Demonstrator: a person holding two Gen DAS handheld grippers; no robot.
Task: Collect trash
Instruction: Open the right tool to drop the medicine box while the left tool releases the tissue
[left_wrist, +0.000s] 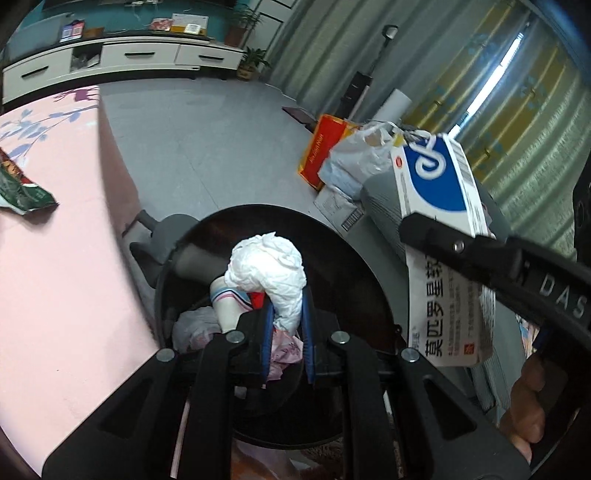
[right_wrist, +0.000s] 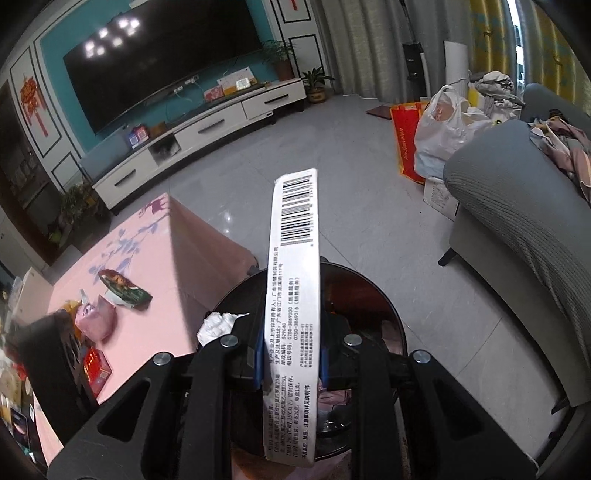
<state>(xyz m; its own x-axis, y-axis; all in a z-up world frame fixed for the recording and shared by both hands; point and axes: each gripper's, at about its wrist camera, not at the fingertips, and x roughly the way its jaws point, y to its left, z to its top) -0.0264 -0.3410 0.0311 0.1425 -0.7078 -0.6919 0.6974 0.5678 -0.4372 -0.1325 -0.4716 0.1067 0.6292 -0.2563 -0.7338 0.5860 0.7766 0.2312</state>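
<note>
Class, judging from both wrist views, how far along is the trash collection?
Done: the bin already holds cups and bags. In hand: the left hand-held gripper grips crumpled tissue over the bin; the right hand-held gripper grips a medicine box above it. Left: the snack wrapper and other litter on the pink table.

Colours before you
You see a white-and-blue box (left_wrist: 439, 192), a white tissue (left_wrist: 267, 269), a pink floral tablecloth (left_wrist: 62, 206), and a black bin (left_wrist: 369, 280).

The white-and-blue cardboard medicine box (left_wrist: 439, 206) reads "莫匹罗星软" (cut off by the gripper). Its narrow side (right_wrist: 291, 295) carries a barcode. The black gripper arm (left_wrist: 554, 284) shows "DAS".
</note>
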